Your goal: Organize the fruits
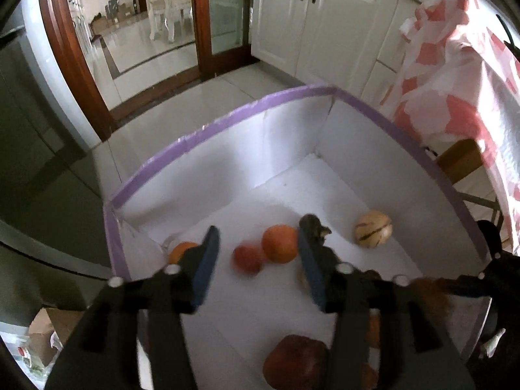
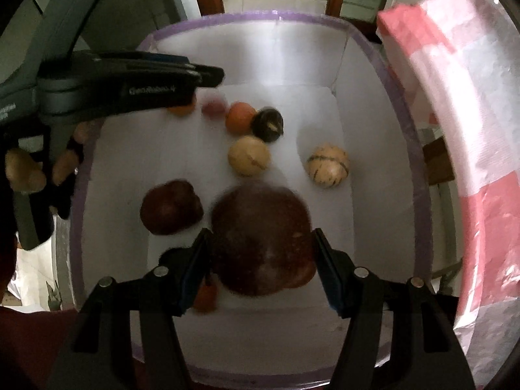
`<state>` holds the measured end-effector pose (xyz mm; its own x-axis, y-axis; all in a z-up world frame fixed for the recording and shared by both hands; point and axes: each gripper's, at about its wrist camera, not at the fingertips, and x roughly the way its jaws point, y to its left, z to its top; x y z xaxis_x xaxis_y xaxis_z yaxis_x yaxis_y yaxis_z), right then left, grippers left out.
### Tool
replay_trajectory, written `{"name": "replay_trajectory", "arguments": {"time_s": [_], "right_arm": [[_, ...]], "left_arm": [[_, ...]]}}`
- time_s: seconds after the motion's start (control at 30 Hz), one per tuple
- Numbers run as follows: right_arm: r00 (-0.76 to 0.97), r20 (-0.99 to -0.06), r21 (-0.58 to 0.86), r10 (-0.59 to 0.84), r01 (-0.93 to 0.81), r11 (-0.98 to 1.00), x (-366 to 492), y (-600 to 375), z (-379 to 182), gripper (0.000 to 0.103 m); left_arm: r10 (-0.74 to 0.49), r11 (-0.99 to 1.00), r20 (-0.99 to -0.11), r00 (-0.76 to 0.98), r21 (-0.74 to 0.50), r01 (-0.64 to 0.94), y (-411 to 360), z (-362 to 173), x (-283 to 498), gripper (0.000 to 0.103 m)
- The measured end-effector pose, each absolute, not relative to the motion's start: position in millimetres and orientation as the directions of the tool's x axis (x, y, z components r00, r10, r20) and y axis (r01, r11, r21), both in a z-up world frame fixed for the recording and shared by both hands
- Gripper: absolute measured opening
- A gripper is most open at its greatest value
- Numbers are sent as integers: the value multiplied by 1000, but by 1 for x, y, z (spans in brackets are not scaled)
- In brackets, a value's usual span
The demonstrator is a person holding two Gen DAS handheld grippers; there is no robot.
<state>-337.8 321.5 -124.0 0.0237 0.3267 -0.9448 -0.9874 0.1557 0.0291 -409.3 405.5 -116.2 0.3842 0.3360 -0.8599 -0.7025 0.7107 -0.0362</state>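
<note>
A white box with a purple rim (image 1: 227, 117) (image 2: 406, 123) holds several fruits. In the right wrist view, my right gripper (image 2: 261, 243) has its jaws around a big dark red pomegranate (image 2: 260, 237) above the box floor. Another dark red fruit (image 2: 170, 208) lies to its left. Two pale striped melons (image 2: 248, 156) (image 2: 328, 165), a dark mangosteen (image 2: 268, 125), an orange (image 2: 240, 117) and a small red fruit (image 2: 213, 106) lie farther in. My left gripper (image 1: 256, 240) is open and empty over the box, above the orange (image 1: 280, 243) and the small red fruit (image 1: 247, 259).
A pink-and-white checked plastic bag (image 1: 455, 65) (image 2: 471, 113) hangs beside the box on the right. White kitchen cabinets (image 1: 325, 22) and a wood-framed glass door (image 1: 221, 16) stand behind. A wooden stool (image 1: 461, 159) sits under the bag.
</note>
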Motion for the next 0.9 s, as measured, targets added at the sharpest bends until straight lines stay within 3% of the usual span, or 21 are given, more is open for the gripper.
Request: {"name": "replay_trajectory", "arguments": {"time_s": [0.1,0.37,0.47,0.57,0.7,0.9], "right_arm": [[37,-931,19,364,-989,149,-339,322,-112,62],[87,-921,-30,379,-988,154,-340,320,-96,63],[109,-911,-54,397,-988,147,-343,320,-84,72],[128,-898,-72,422,-987,146,-346,318,-69,78],[137,-880,-75,455,-986,152,-346,314,-48,87],[145,-862,-58,486,-980,190,-340,310,-26,87]], "left_arm": [[353,714,-850,391,-26,-699,404,-110,-407,59],[404,683,-814,417,-34,-729,410,-89,-413,79],[428,669,-804,414,-27,-743,412,-82,-415,85],[456,654,-782,425,-29,-756,411,-74,-419,100],[428,659,-791,438,-59,-750,414,-67,-421,102],[473,666,-758,450,-26,-745,405,-52,-427,102]]}}
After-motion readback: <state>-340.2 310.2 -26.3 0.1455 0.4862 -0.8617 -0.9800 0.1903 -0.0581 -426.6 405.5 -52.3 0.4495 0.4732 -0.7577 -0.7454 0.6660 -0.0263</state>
